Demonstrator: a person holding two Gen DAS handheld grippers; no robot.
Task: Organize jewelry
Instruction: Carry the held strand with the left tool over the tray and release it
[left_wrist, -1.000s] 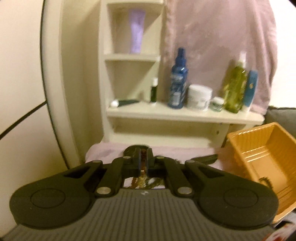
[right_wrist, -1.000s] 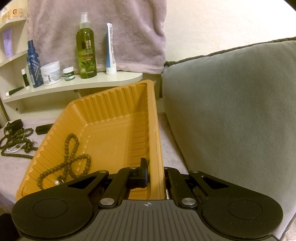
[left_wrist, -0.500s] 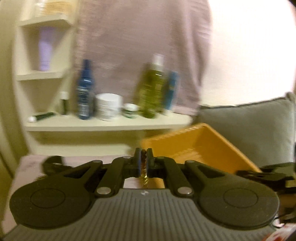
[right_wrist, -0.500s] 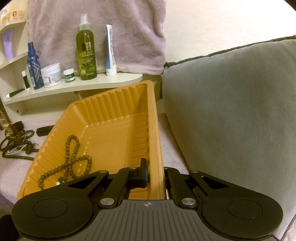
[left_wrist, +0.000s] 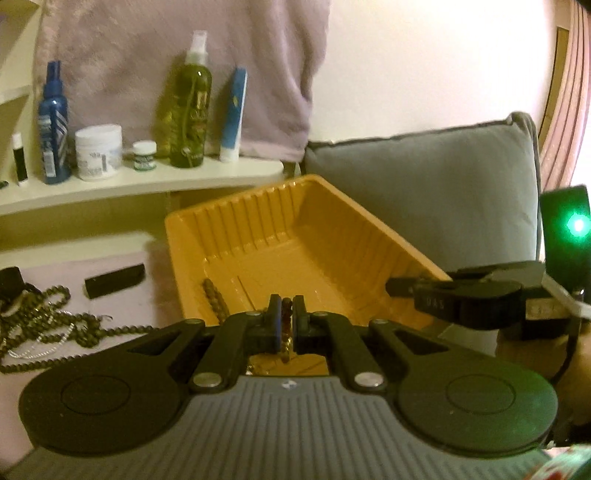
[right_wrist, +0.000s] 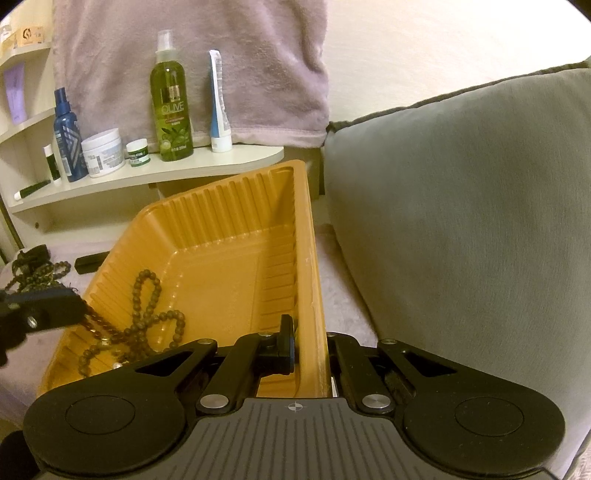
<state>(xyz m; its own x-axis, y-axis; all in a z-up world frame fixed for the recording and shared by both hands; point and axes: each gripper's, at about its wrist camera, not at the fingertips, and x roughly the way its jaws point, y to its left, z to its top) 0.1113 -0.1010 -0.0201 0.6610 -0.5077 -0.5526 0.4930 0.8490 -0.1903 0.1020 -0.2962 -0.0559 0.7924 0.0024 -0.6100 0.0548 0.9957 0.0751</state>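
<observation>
Swung rightward across the last second, off the shelf unit and over the orange tray, left gripper now hanging above the near-left corner of it. Going left to right: heaped on the pale cloth, left of the tray and well apart from either tool, tangled beads and chains; beside them a small black bar. Next, pinched between the nearly closed left jaws, a brown-gold bead chain, long axis straight down, lower end trailing into the tray close to a bead strand already lying looped on the tray floor. Directly under the tongs, then, the drop spot; probably nothing needed but an opening of the jaws. Further right, right gripper clamped tight on the tray's right rim, one finger inside the wall, one outside, steadying it against the grey cushion. Left hand plainly the nearer to the loose pile
</observation>
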